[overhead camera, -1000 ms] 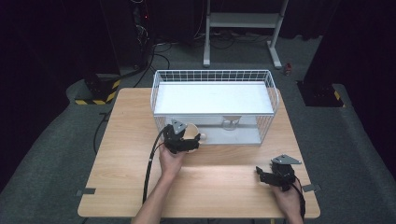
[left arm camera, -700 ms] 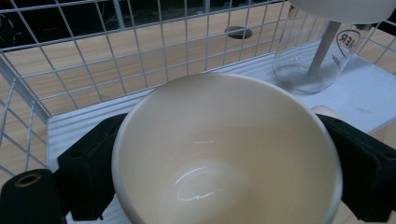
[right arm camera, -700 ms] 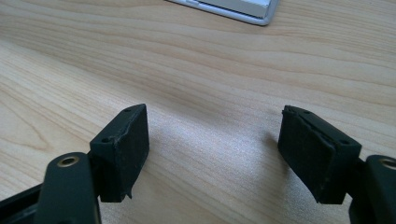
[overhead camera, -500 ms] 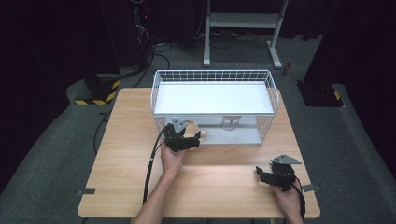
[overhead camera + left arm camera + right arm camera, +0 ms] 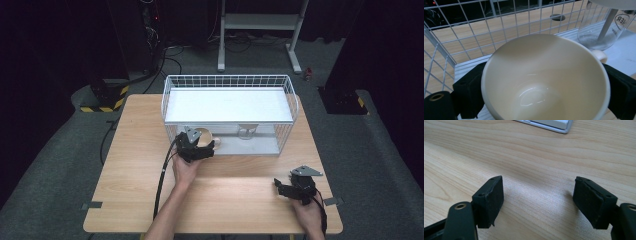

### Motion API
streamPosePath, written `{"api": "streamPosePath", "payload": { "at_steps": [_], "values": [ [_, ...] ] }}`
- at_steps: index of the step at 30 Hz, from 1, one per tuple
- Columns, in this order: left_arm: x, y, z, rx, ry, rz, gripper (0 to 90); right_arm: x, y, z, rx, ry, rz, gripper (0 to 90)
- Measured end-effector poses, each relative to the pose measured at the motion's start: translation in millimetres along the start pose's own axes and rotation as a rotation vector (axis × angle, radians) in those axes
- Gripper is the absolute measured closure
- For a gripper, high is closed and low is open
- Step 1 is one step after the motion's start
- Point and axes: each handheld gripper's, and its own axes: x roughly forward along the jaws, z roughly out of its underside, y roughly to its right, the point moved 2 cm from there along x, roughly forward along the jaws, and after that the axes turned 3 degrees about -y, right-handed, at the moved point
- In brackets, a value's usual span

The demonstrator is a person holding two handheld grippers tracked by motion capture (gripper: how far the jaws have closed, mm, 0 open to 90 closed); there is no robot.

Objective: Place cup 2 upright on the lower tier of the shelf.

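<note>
One wooden table (image 5: 135,170) is carrying everything here, with a person's two forearms coming in from the near edge, each hand holding a black gripper. Sitting toward the far side of the table is a white wire rack (image 5: 227,82) with a white shelf across its top and a lower tray open to the front. Inside that lower tray, a clear drinking glass (image 5: 600,27) is standing upright, to the right of the cup and apart from it as the high view shows them. The left gripper (image 5: 196,148) is reaching into the near left corner of the tray and is holding a cream ceramic cup (image 5: 546,80), its mouth facing the gripper's camera and its small handle (image 5: 599,55) pointing toward the glass. The black fingers (image 5: 469,95) are spread wide and sitting against the cup's two opposite sides, so the cup lies directly between them; whether its base is already resting on the tray is hidden. The right gripper (image 5: 296,189) is lying well apart near the table's front right edge, its fingers (image 5: 489,200) standing about halfway open over bare wood and holding nothing. The left hand is by far the nearer to the cup.
</note>
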Motion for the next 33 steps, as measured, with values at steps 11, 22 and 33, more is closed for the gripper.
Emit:
{"api": "streamPosePath", "payload": {
  "at_steps": [11, 22, 33],
  "values": [
    [-1.7, -3.4, 4.1, 0.02, -0.055, 0.003, 2.2, 0.0, 0.0, 0.0, 0.0, 0.0, 0.0, 24.9],
    [-5.8, -3.0, 7.8, 0.019, -0.081, 0.017, 5.8, 0.0, 0.0, 0.0, 0.0, 0.0, 0.0, 24.9],
    [-9.7, -4.1, 16.2, 0.016, -0.096, 0.031, 10.3, 0.0, 0.0, 0.0, 0.0, 0.0, 0.0, 24.9]
  ]
}}
